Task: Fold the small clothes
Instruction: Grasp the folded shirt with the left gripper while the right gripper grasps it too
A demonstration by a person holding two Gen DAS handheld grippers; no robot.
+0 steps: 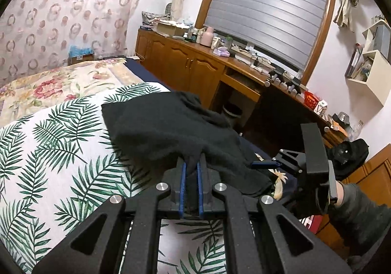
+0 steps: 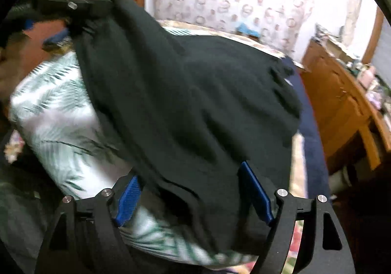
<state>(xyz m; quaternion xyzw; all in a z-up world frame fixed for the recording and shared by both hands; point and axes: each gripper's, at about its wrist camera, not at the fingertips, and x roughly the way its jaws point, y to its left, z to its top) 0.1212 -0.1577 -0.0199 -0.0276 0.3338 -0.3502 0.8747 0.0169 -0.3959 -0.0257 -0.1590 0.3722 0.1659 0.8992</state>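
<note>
The left tool (image 1: pixel 191 166) pinches an edge of the black garment (image 1: pixel 166 127) between nearly closed blue pads, the right tool (image 2: pixel 193 191) stands wide open around another edge, and the cloth drapes over the palm-leaf pillow (image 1: pixel 48 147) on the bed (image 1: pixel 61 78).

Bed: a palm-leaf sheet (image 1: pixel 53 142) lies nearest, with a floral quilt (image 1: pixel 61 81) beyond it. Behind the bed hangs a ring-patterned curtain (image 1: pixel 61 12). Along the far wall runs a wooden cabinet (image 1: pixel 185 66) — its top crowded with boxes, bottles, a pink jug (image 1: pixel 207 36) and cables. Above it, a wood-framed window with a grey blind (image 1: pixel 266 7), lowered. A bin (image 1: pixel 232 111) stands in the desk recess. White shelves (image 1: pixel 371 66) on the right wall hold books. A red basket (image 1: pixel 311 100) sits on the desk end.
</note>
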